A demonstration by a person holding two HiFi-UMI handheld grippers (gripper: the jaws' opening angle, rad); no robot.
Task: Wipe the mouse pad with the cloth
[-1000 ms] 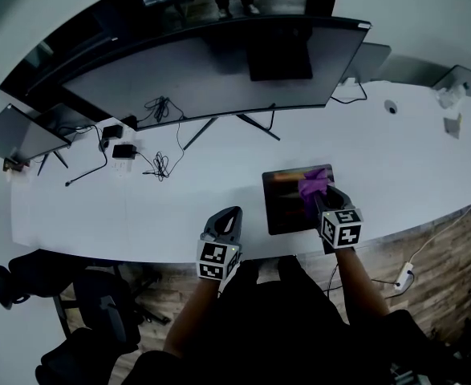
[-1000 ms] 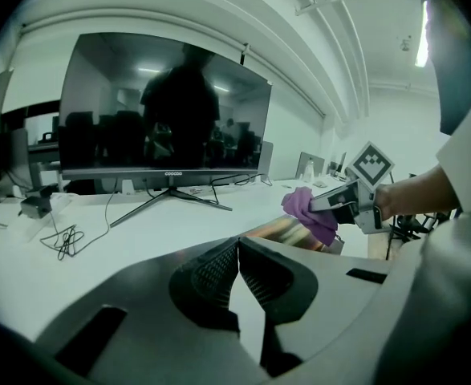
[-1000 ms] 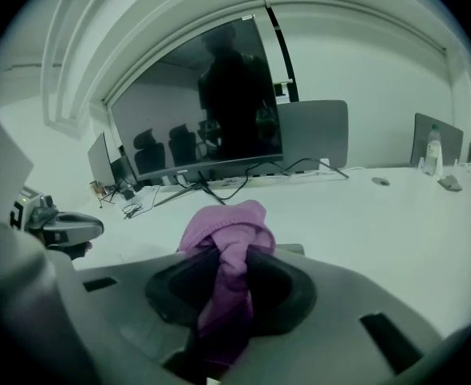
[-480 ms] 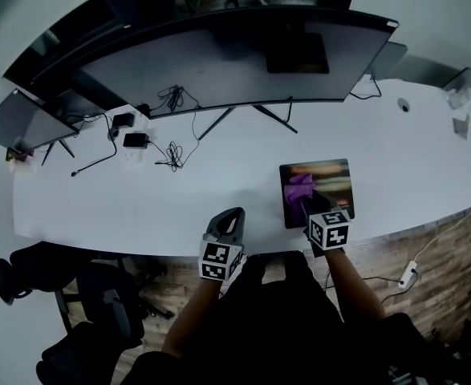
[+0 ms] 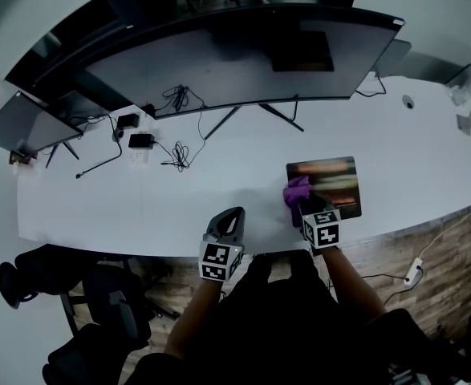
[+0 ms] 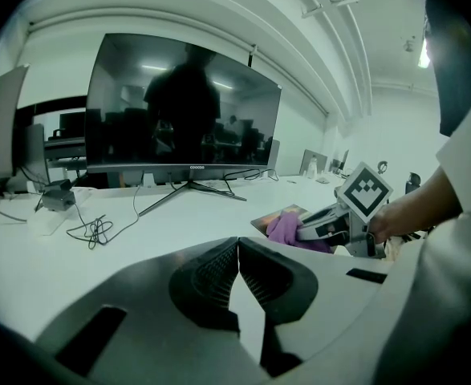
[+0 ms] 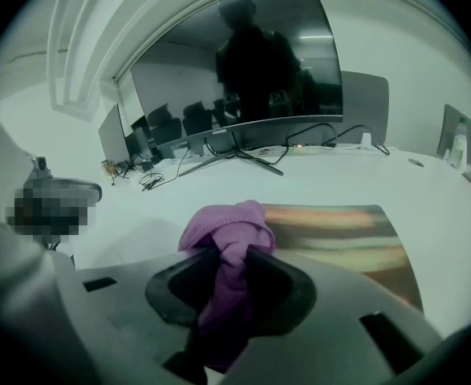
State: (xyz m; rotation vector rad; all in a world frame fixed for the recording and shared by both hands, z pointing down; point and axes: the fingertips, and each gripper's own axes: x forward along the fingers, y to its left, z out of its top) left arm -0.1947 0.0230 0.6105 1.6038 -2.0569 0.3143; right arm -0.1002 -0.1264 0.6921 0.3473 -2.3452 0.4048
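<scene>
A dark, glossy mouse pad [image 5: 331, 184] [image 7: 343, 235] lies on the white desk near its front edge. My right gripper [image 5: 302, 204] [image 7: 229, 267] is shut on a purple cloth [image 5: 296, 190] [image 7: 224, 231], whose bunched end rests at the pad's left near corner, partly over the bare desk. In the left gripper view the cloth [image 6: 287, 229] shows beside the pad [image 6: 277, 216]. My left gripper [image 5: 229, 220] [image 6: 238, 253] hovers at the desk's front edge, left of the pad, shut with nothing between its jaws.
A wide curved monitor [image 5: 219, 58] on a spread-leg stand [image 5: 255, 112] fills the back of the white desk [image 5: 179, 199]. Tangled cables [image 5: 175, 155] and a power adapter [image 5: 140, 141] lie at left. A laptop [image 5: 18, 127] stands far left. An office chair [image 5: 75, 295] is below left.
My right gripper has dragged the purple cloth leftward across the pad, from its right-centre to its left near corner. The left gripper stays put.
</scene>
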